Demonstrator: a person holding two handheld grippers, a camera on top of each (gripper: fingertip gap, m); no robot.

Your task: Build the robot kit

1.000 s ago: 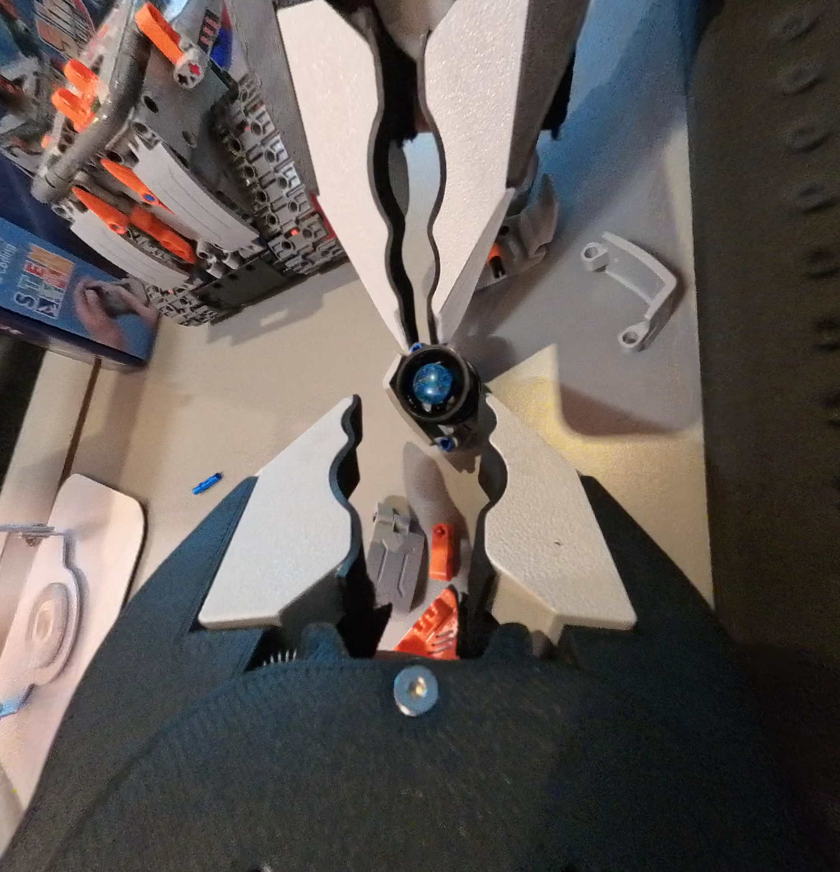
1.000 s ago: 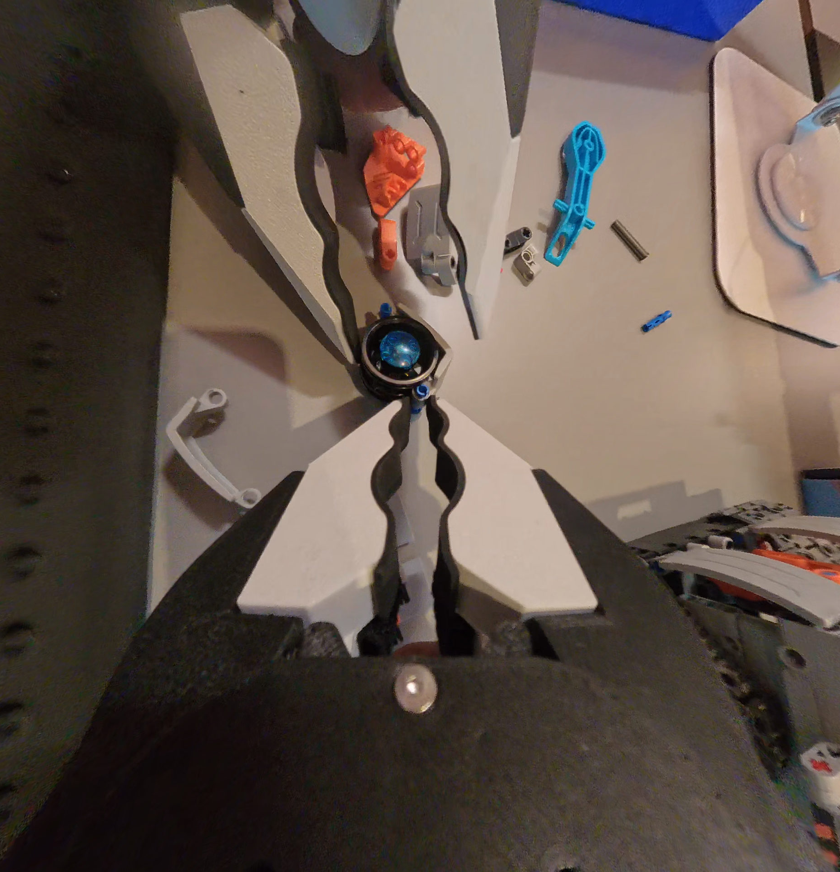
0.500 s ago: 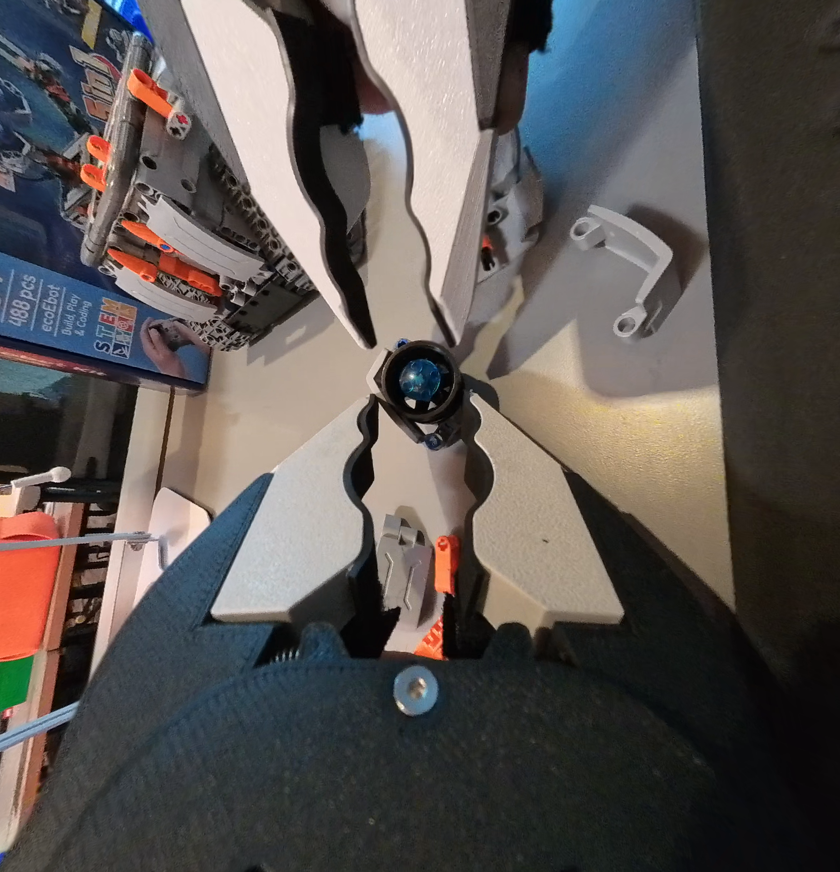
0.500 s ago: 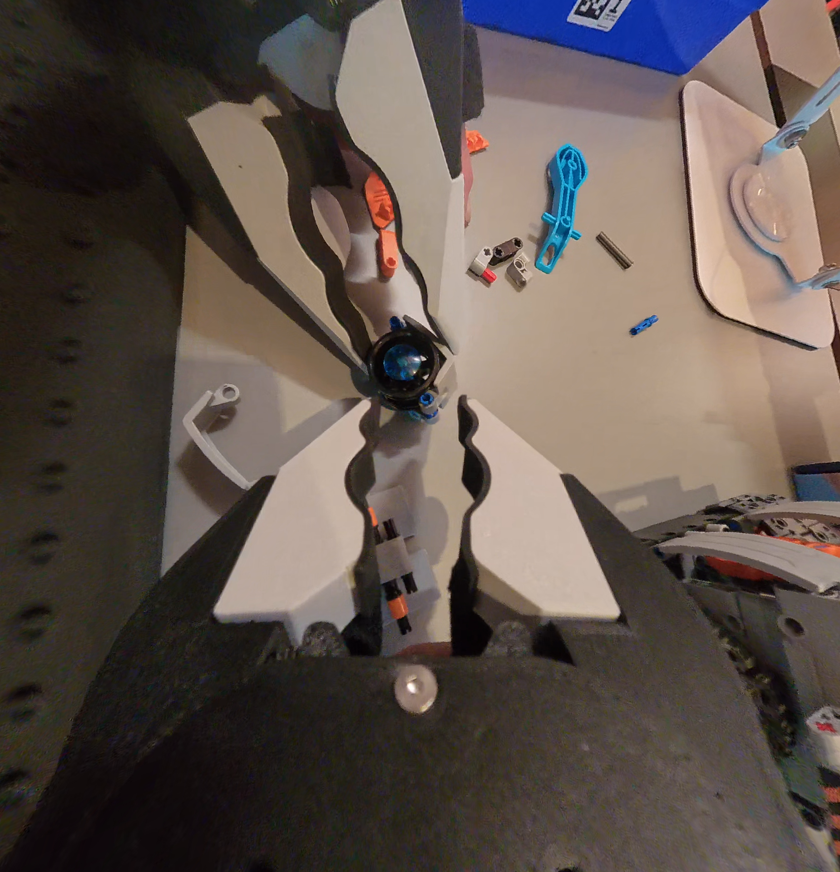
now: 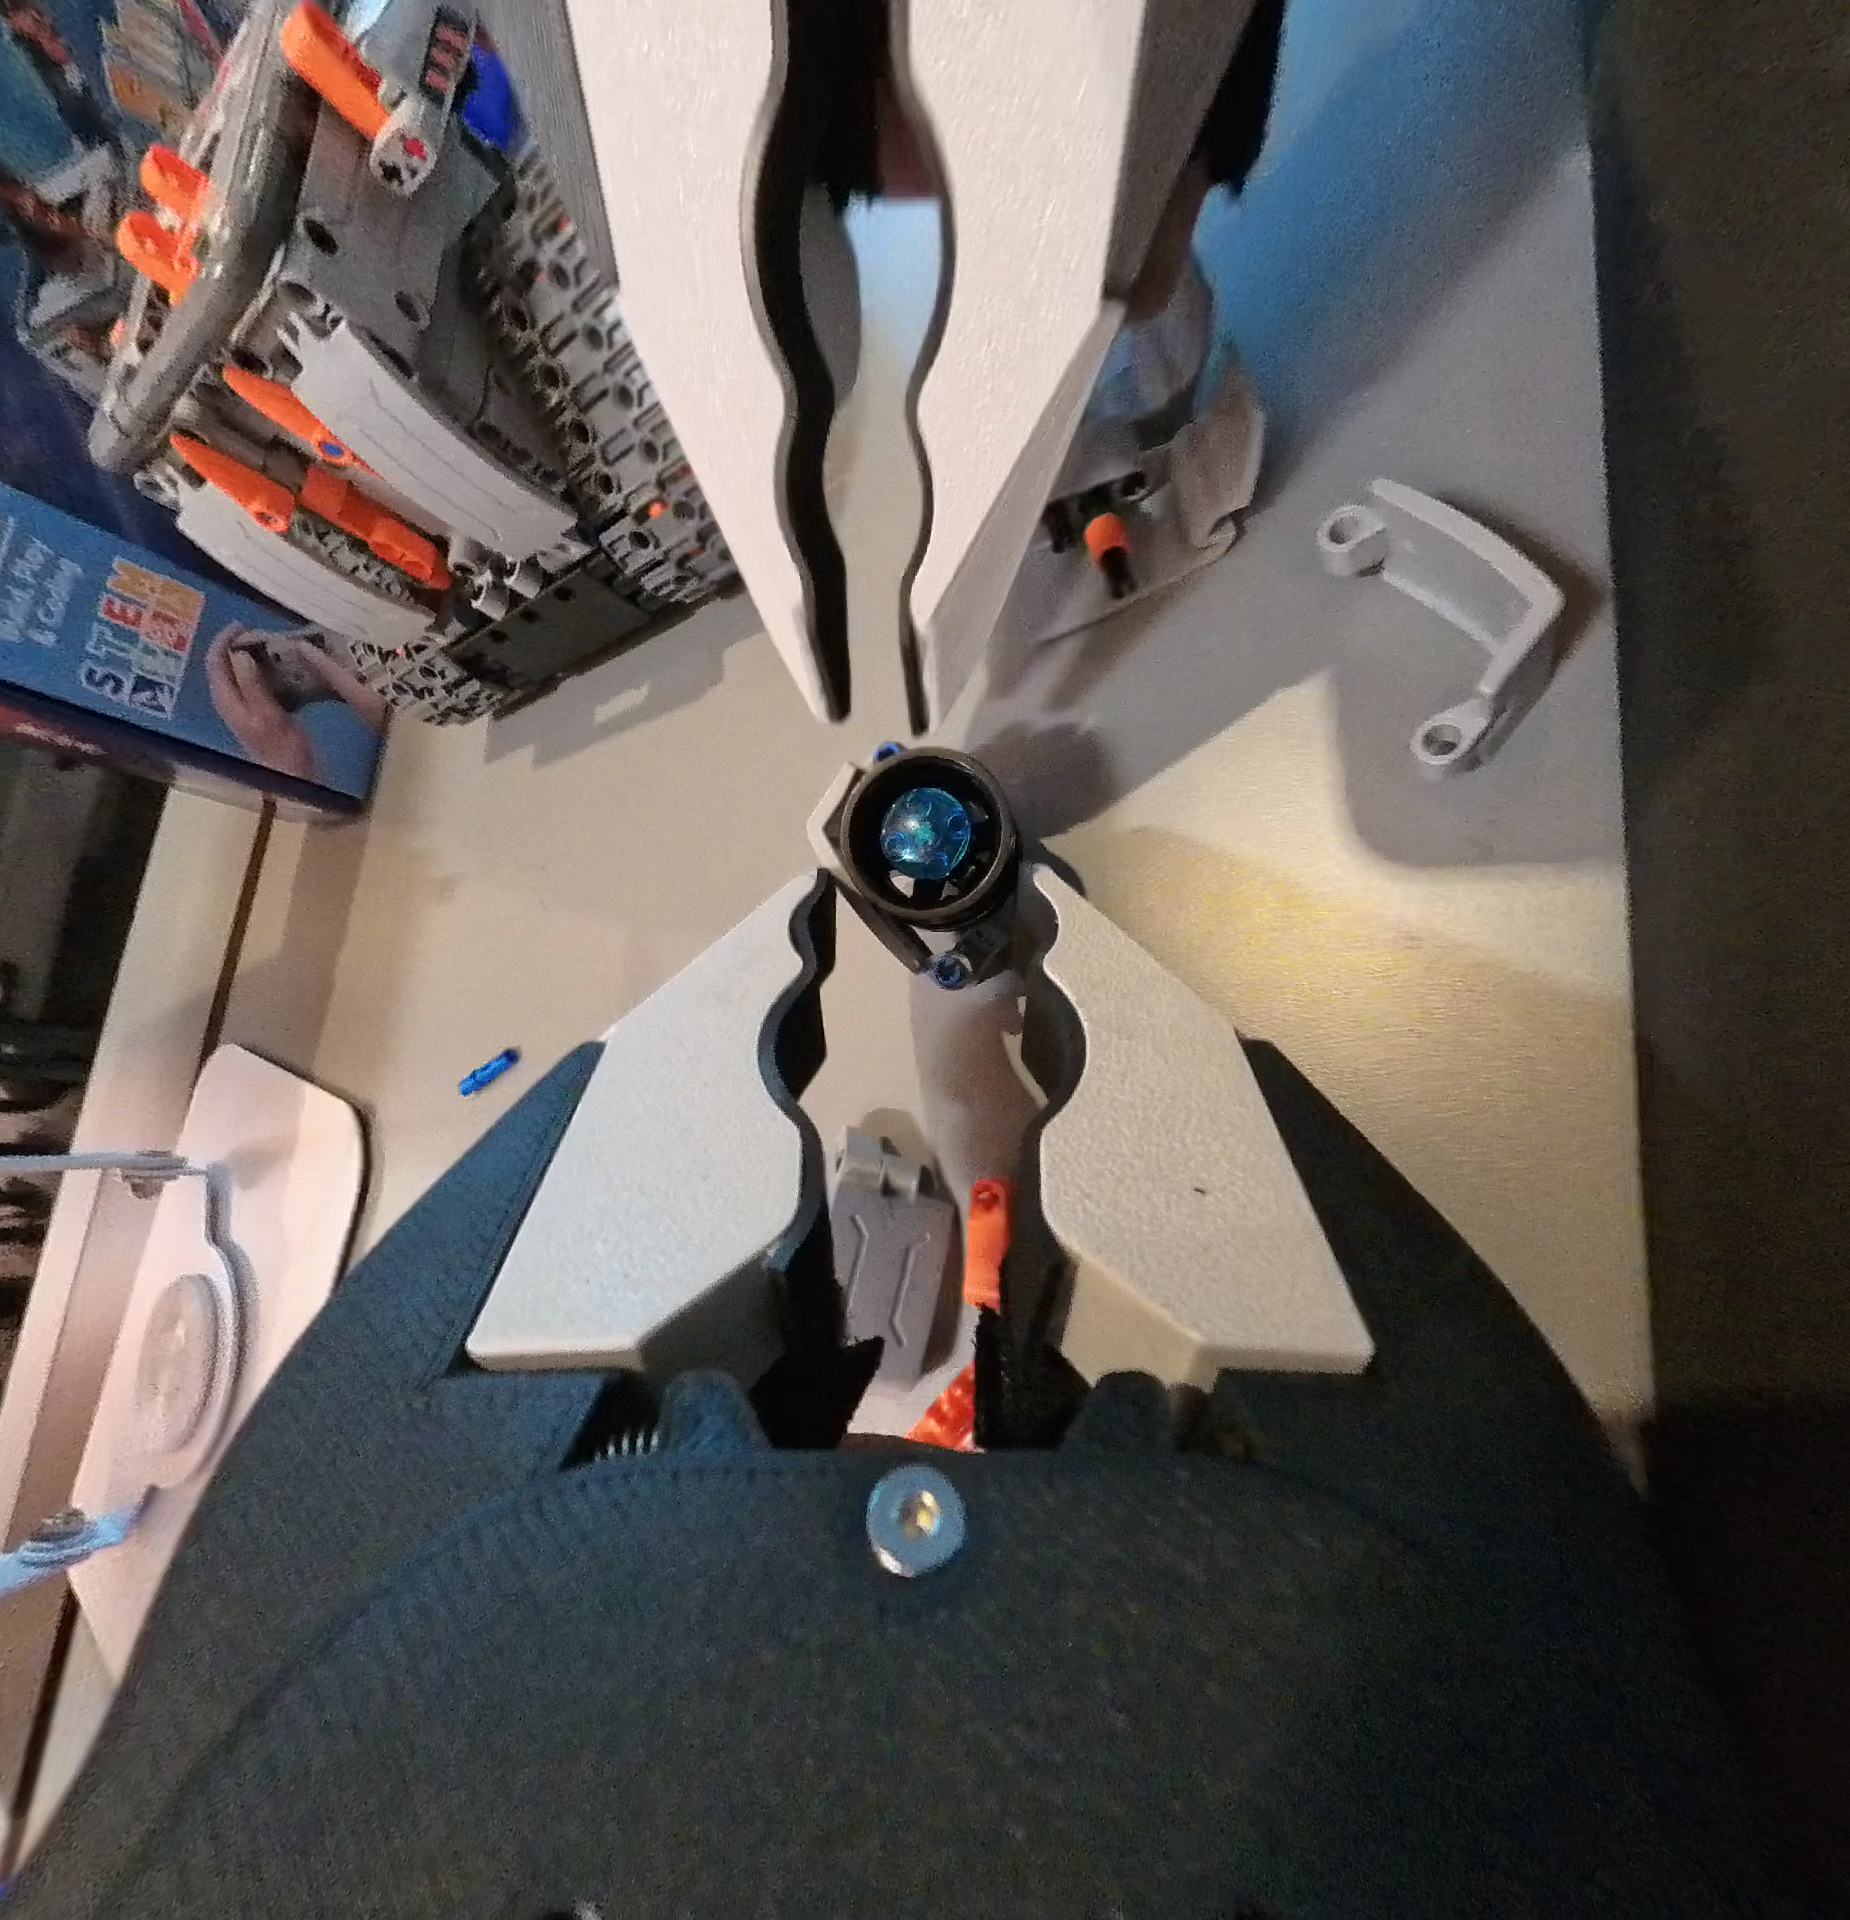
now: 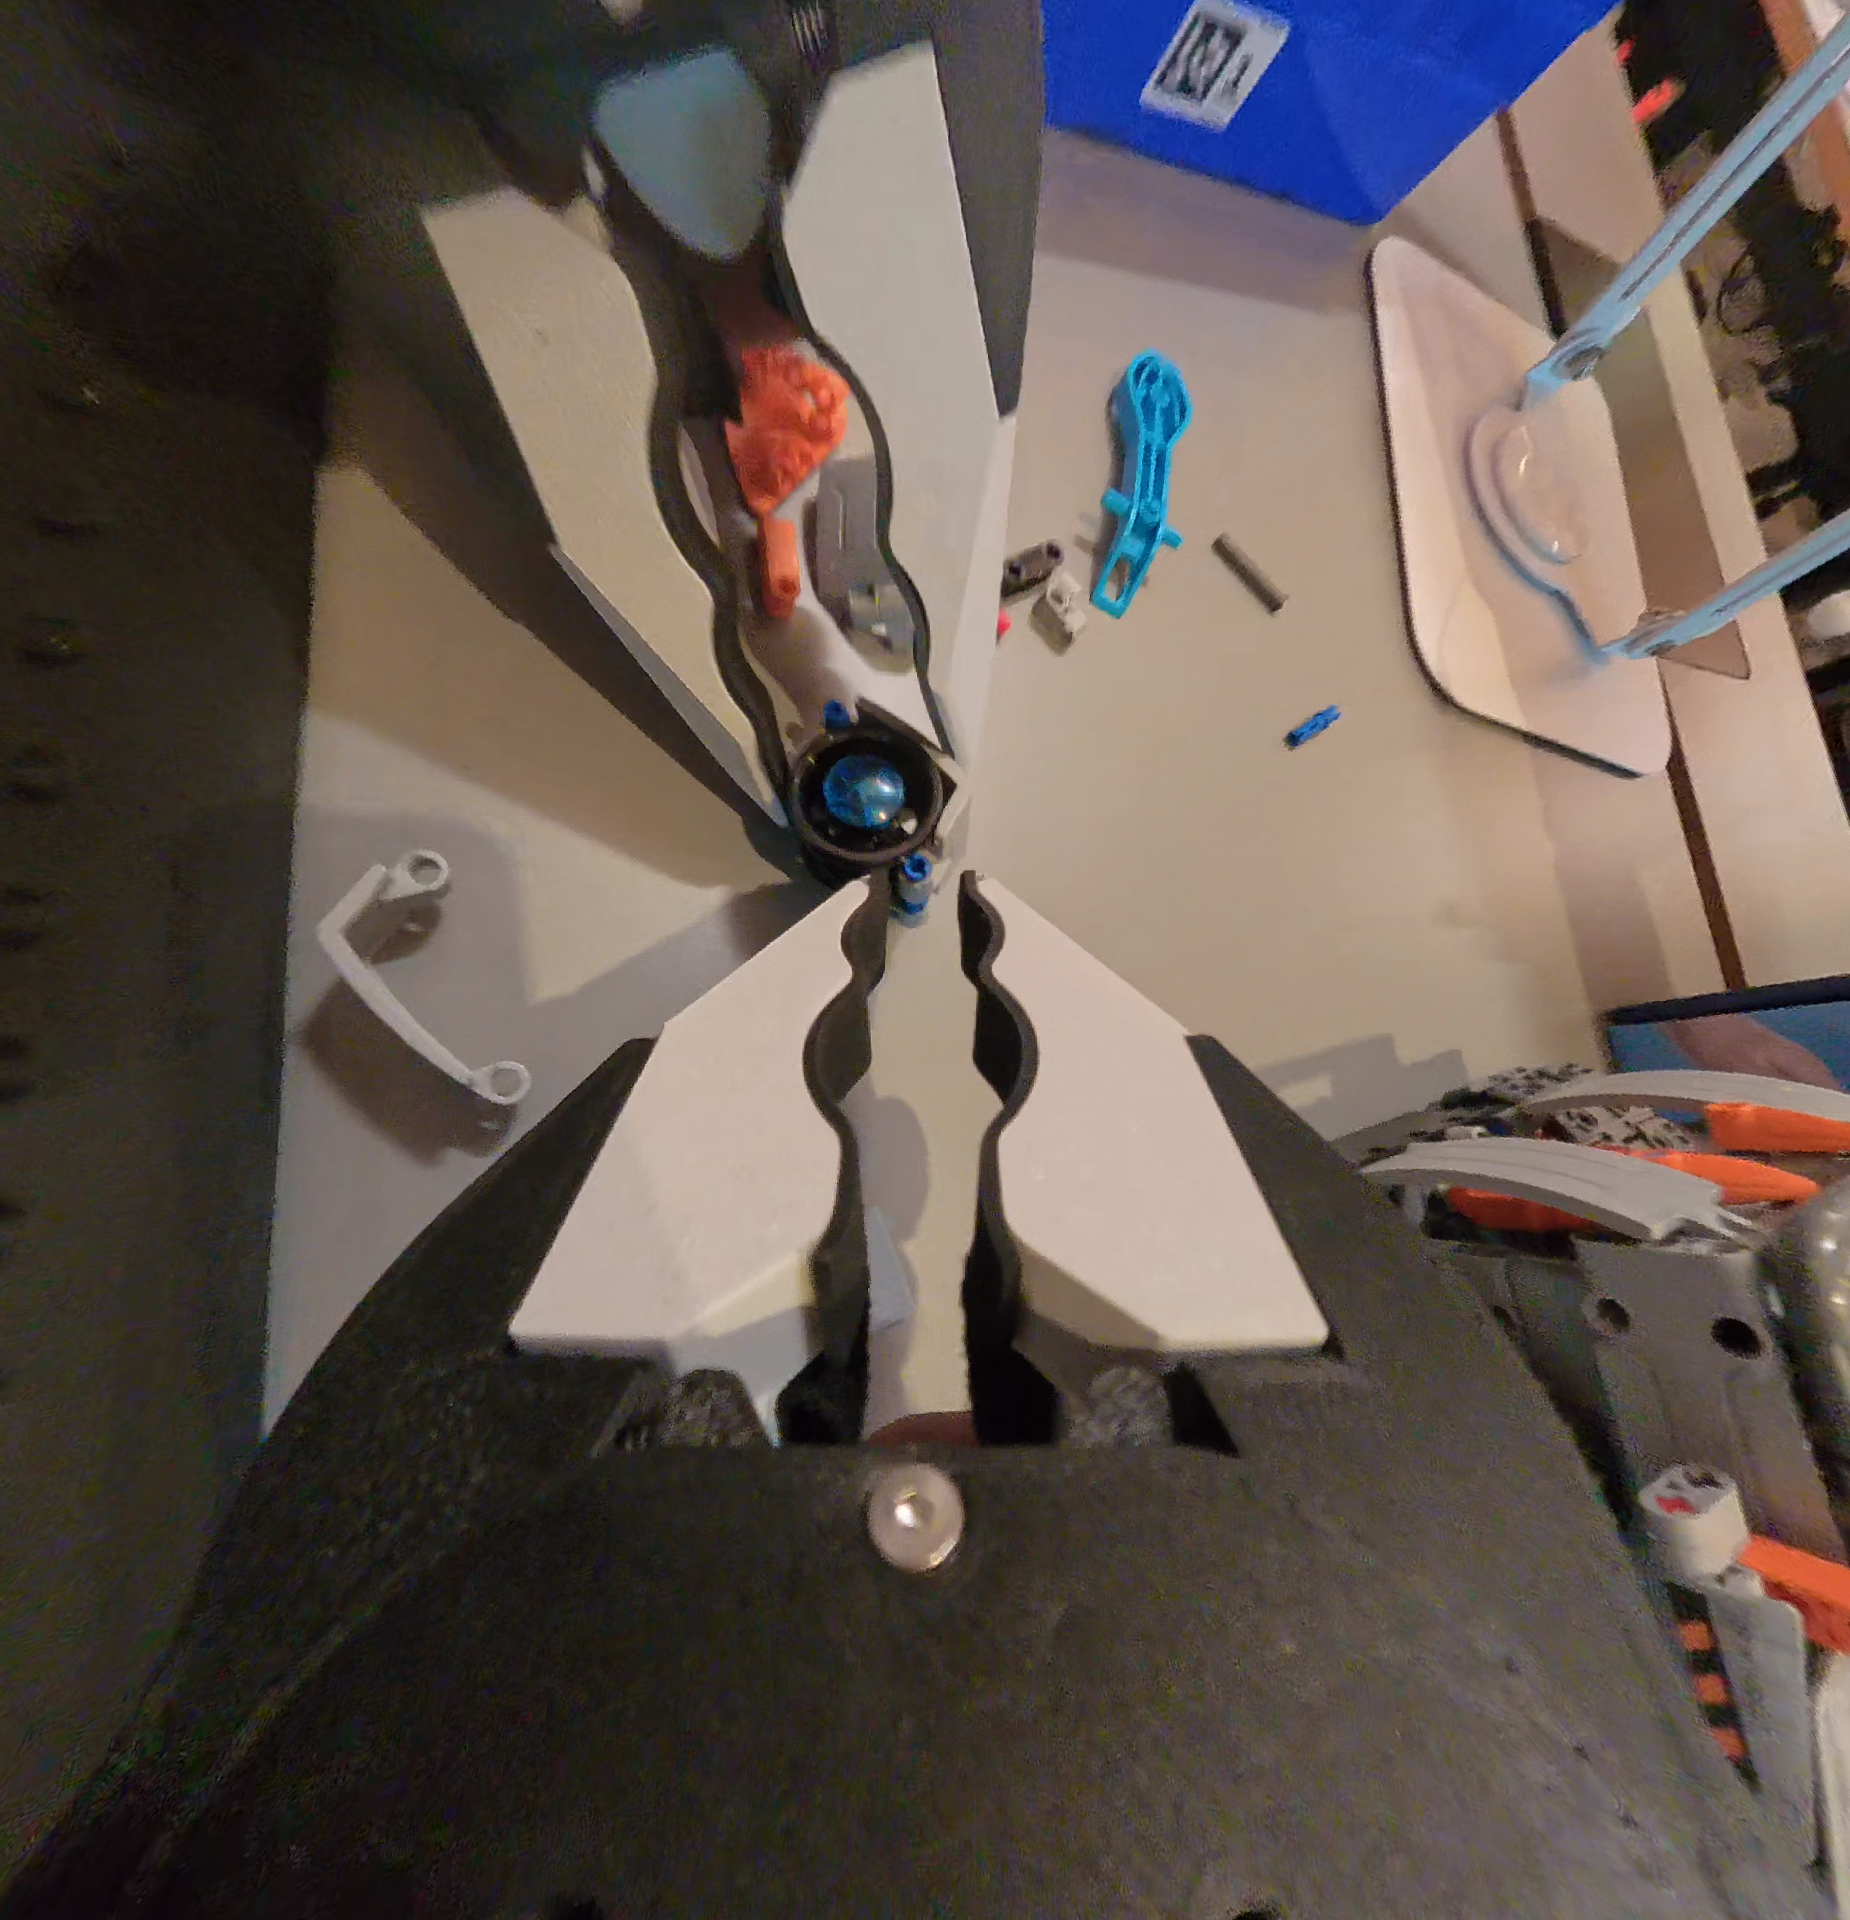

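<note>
L gripper [image 5: 926, 914] fingers part-open, pinching black round piece w/ blue dome [image 5: 923, 840] just above bench [image 5: 609, 831]. R gripper [image 6: 923, 883] fingers narrow gap, tips at its blue pin [image 6: 913, 873], holding nothing. Risk: tip-only hold, piece could twist out, drop.

We count two tongs [image 5: 926, 894] [image 6: 921, 883], one black wheel piece [image 5: 926, 847], one grey curved bracket [image 5: 1461, 613], one small blue pin [image 6: 1313, 725].
</note>
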